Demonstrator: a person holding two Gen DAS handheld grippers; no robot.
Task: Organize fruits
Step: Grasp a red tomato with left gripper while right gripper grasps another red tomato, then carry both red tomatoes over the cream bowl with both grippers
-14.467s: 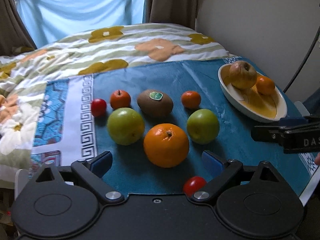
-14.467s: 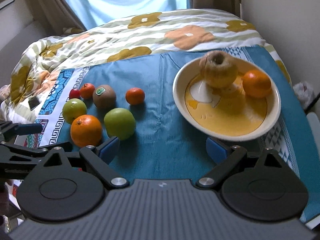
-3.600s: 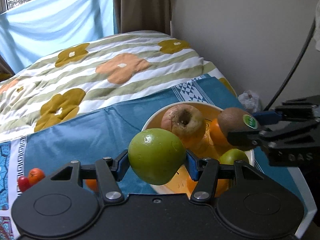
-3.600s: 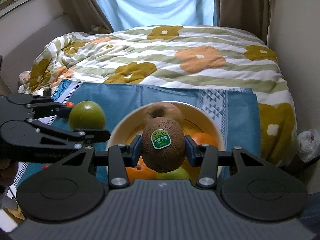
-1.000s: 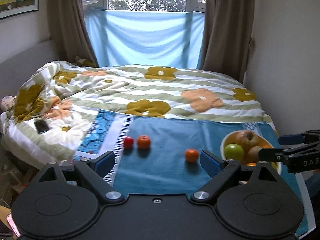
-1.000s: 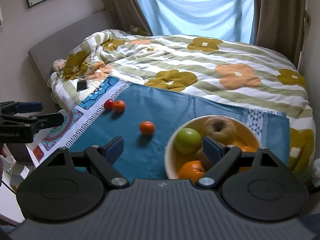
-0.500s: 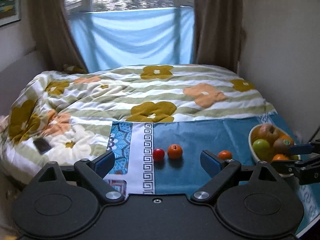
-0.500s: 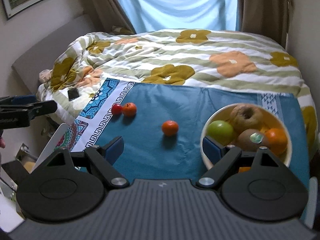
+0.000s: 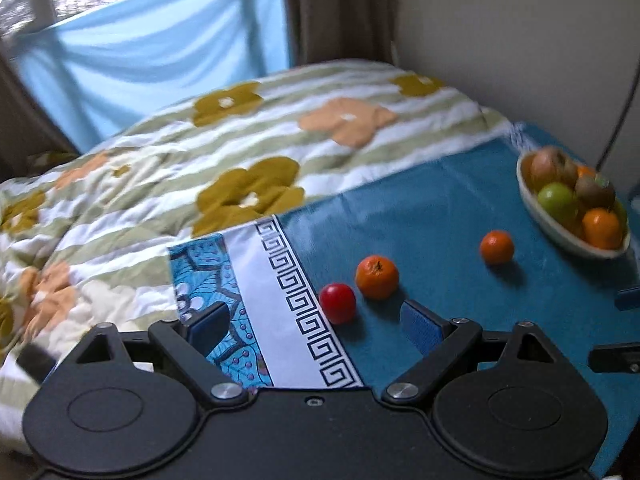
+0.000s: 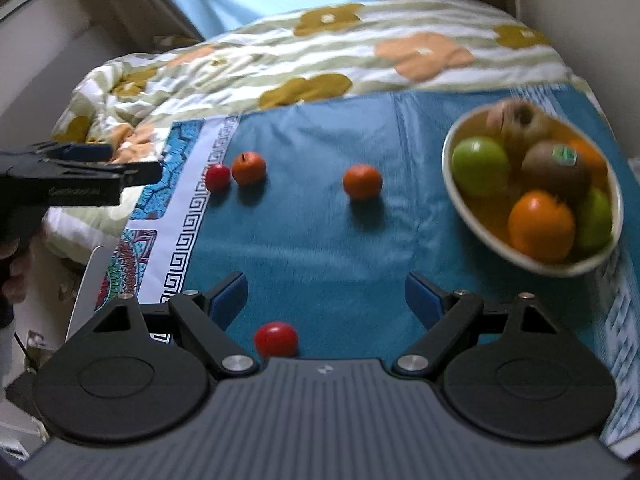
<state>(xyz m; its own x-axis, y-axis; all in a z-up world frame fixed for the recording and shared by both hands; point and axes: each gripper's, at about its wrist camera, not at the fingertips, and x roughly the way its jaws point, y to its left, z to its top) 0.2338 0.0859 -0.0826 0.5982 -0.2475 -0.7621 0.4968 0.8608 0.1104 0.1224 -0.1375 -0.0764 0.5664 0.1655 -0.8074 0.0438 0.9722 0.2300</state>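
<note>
A: Where's the loose fruit?
B: Small red round fruit (image 9: pixel 337 303) touches the orange mandarin (image 9: pixel 377 277) by the blue cloth's (image 9: pixel 420 216) patterned border; another mandarin (image 9: pixel 496 247) sits apart, nearer the cream bowl (image 10: pixel 472 216) of fruit at the desk's far-right edge.
A: Tongs?
B: Left tongs (image 9: pixel 316 326) and right tongs (image 10: pixel 326 294) both spread apart, holding nothing; a second red fruit (image 10: pixel 276 339) lies just below the right pair.

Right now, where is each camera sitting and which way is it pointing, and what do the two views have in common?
Left wrist: rides the left gripper, fingers spread, above the cloth's patterned edge, facing the bed and window; the right gripper's tip shows at the right edge.
Right wrist: rides the right gripper, fingers spread, looking down over the blue cloth toward the bed; the left gripper and a bit of hand show at left.
Shared: the bowl of fruit, the red fruit beside an orange one, and a lone orange fruit.
</note>
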